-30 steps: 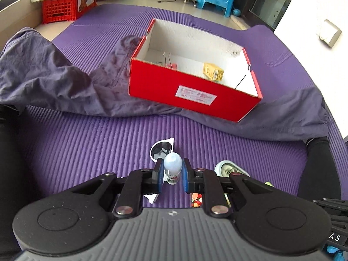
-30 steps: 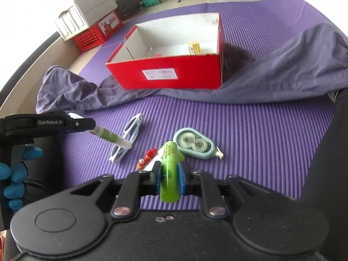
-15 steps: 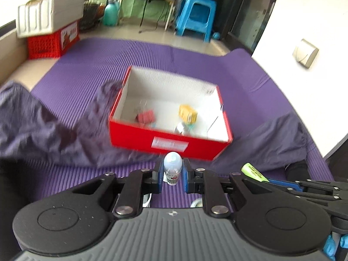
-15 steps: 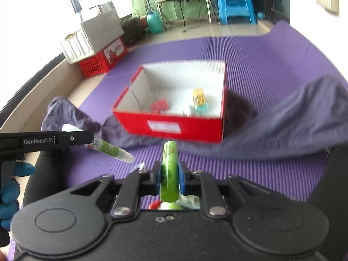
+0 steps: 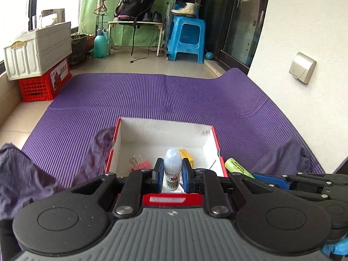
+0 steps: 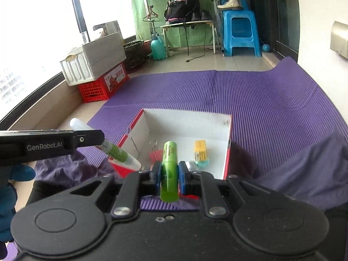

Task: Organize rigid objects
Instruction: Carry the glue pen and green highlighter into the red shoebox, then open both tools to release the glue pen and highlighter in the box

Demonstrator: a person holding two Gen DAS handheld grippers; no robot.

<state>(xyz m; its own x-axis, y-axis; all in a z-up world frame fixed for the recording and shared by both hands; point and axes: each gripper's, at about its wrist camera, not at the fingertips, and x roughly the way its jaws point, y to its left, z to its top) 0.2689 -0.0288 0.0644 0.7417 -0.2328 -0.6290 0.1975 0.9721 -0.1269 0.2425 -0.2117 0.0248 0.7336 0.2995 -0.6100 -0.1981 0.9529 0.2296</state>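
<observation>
Left gripper [image 5: 172,174] is clamped on a glue stick [image 5: 173,169], cap forward, directly above the red box's [image 5: 217,143] near wall. Right gripper [image 6: 170,177] grips a green marker [image 6: 169,171], long axis pointing into the box, just short of it.

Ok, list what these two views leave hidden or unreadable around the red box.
- Left wrist view: the red box's near wall and front floor sit behind the left tool.
- Left wrist view: the glue stick's lower end is hidden between the pads.
- Right wrist view: the green marker's print is too blurred to read.
- Right wrist view: the yellow packet's label is too small.
</observation>
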